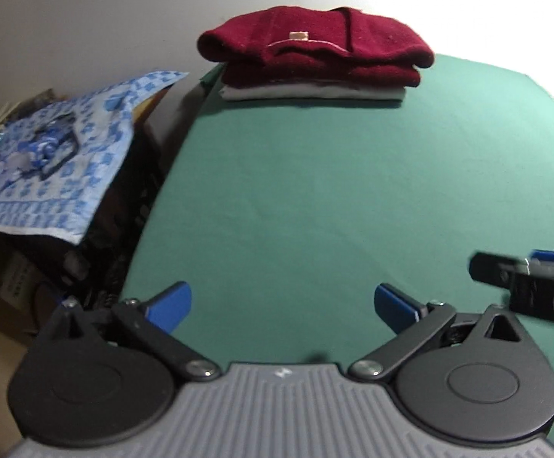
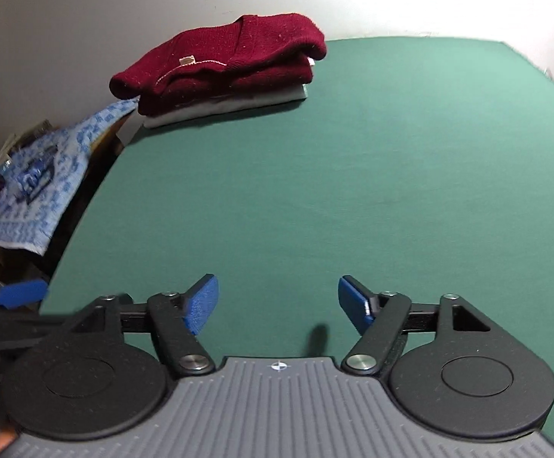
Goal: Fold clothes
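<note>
left claw (image 1: 282,303) spread, empty | right claw (image 2: 277,303) spread, empty | folded maroon sweater (image 1: 315,47) stacked at 12 o'clock on table (image 1: 315,191) – fold looks done – nothing else unfolded in view

We see the right tool (image 1: 525,282) only as a blur, cut off by the picture's edge. The grey garment (image 1: 311,93) lies mostly hidden under the red sweater (image 1: 315,49). Clutter (image 1: 36,152) on the patterned cloth (image 1: 67,175) stays unreadable.
</note>
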Action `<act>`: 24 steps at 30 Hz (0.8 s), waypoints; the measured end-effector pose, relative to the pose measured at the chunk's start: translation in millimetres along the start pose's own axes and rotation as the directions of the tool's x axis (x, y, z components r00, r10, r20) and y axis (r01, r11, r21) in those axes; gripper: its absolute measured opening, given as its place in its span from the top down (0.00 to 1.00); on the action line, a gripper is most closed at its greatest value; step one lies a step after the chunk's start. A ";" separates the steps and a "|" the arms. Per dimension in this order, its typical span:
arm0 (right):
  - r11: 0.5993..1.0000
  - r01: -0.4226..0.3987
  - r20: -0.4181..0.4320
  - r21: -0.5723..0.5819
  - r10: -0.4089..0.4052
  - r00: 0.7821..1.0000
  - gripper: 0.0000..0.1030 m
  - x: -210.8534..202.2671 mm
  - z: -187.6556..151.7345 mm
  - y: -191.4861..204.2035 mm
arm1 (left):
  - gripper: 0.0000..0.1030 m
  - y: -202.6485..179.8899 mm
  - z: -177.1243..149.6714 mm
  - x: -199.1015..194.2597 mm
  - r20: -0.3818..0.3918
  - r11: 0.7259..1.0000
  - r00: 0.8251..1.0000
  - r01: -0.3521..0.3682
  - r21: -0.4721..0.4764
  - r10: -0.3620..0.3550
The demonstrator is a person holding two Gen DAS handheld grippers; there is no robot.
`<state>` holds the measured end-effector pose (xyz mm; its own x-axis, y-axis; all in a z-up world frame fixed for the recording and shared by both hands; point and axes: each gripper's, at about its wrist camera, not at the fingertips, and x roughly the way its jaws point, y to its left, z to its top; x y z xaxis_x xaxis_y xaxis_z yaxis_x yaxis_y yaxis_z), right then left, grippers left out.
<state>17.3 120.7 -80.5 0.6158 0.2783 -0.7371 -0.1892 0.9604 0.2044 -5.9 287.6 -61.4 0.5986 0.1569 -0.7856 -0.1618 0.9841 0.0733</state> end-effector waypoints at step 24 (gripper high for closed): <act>0.973 0.098 0.086 -0.210 -0.081 0.993 0.10 -58.5 -34.0 -16.5 | 0.01 -42.5 -7.7 -74.6 0.087 0.978 0.977 -0.184 -0.094 0.193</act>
<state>-41.6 88.2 -62.7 0.6927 0.1995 -0.6931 -0.2847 0.9586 -0.0087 -49.7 233.4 -10.6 0.6219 0.3500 -0.7006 -0.3426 0.9260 0.1585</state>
